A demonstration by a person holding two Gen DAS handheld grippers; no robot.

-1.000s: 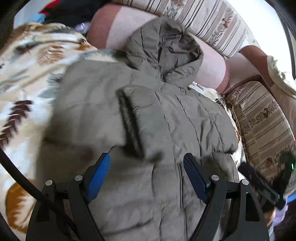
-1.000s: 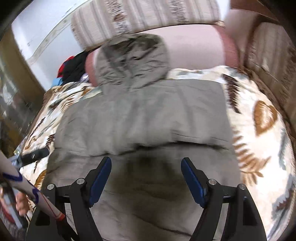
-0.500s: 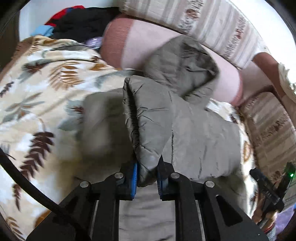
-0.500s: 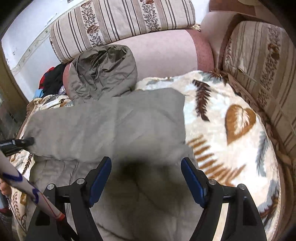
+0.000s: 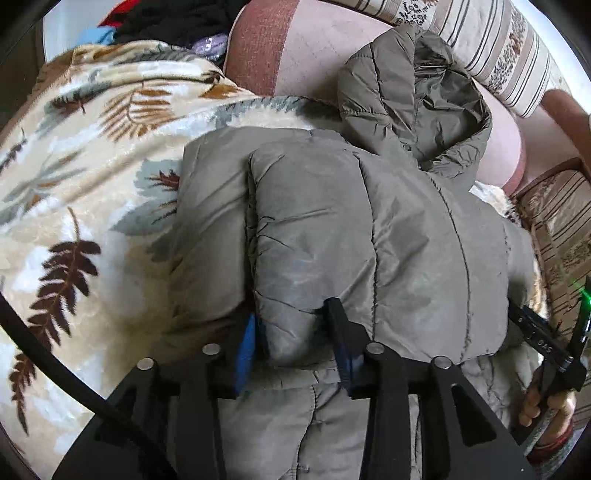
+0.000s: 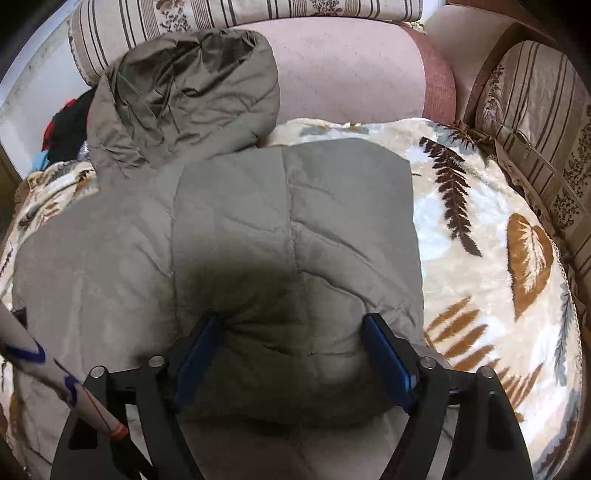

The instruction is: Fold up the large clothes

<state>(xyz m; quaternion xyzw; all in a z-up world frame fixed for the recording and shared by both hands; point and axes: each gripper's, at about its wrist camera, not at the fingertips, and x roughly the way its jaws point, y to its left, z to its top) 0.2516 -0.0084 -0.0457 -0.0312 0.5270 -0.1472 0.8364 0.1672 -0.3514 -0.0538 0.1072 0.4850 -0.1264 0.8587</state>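
- The left gripper (image 5: 291, 345) is opening its fingers (image 5: 245, 350), which are standing a little apart with a puffy fold of the olive jacket (image 5: 369, 236) bulging between them; the blue pad on the left is lying against the fabric, and the right finger is pressing into it.
- The right gripper (image 6: 295, 363) is widening its fingers (image 6: 388, 363) further; they are standing far apart, straddling a bunched hump of the same jacket (image 6: 258, 221), with both blue pads lying beside the fabric; whether they are squeezing it I cannot tell.
- The jacket is lying folded on the leaf-patterned blanket (image 5: 74, 229), its sides turned in over the body, and its hood (image 6: 184, 92) is resting up against the pink sofa back (image 6: 351, 70).
- In the right wrist view the jacket's right edge is running straight, with bare blanket (image 6: 498, 258) lying open beyond it toward the striped cushion (image 6: 535, 110).
- In the left wrist view bare blanket is spreading wide to the left of the jacket's folded edge.
- A hand (image 5: 543, 406) is gripping the other tool's handle at the right border of the left wrist view.
- A dark pile of clothes (image 5: 166, 22) is sitting at the far end of the sofa, and a striped backrest cushion (image 5: 498, 48) is running along behind the hood.
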